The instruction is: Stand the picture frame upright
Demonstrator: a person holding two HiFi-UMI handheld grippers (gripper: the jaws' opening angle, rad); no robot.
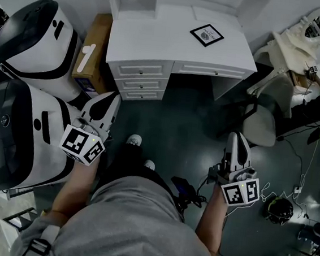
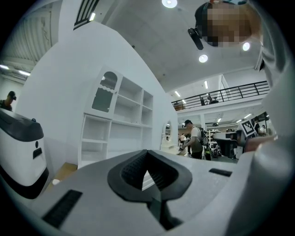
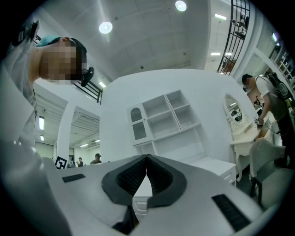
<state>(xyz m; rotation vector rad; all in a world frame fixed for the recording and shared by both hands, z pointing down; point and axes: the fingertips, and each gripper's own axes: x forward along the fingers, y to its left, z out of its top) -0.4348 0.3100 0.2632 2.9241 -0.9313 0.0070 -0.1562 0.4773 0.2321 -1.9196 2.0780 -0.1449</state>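
A black picture frame [image 1: 207, 34] lies flat on the right part of the white desk [image 1: 157, 42] in the head view. My left gripper [image 1: 108, 103] is held well short of the desk, at its lower left, with the jaws shut and nothing between them. My right gripper [image 1: 236, 139] hangs over the dark floor below the desk's right end, also shut and empty. In the left gripper view the shut pads [image 2: 148, 166] point at the white shelf unit [image 2: 115, 124]. The right gripper view has the shut pads [image 3: 146, 173] aimed at the desk [image 3: 209, 166] and its shelves [image 3: 166, 117].
Two large white-and-black machines [image 1: 28, 82] stand at the left, with a cardboard box [image 1: 94, 49] beside the desk. A white chair [image 1: 260, 121] and a vanity table with a mirror [image 1: 306, 32] are at the right. Cables [image 1: 290, 184] lie on the floor. People [image 2: 196, 140] stand far off.
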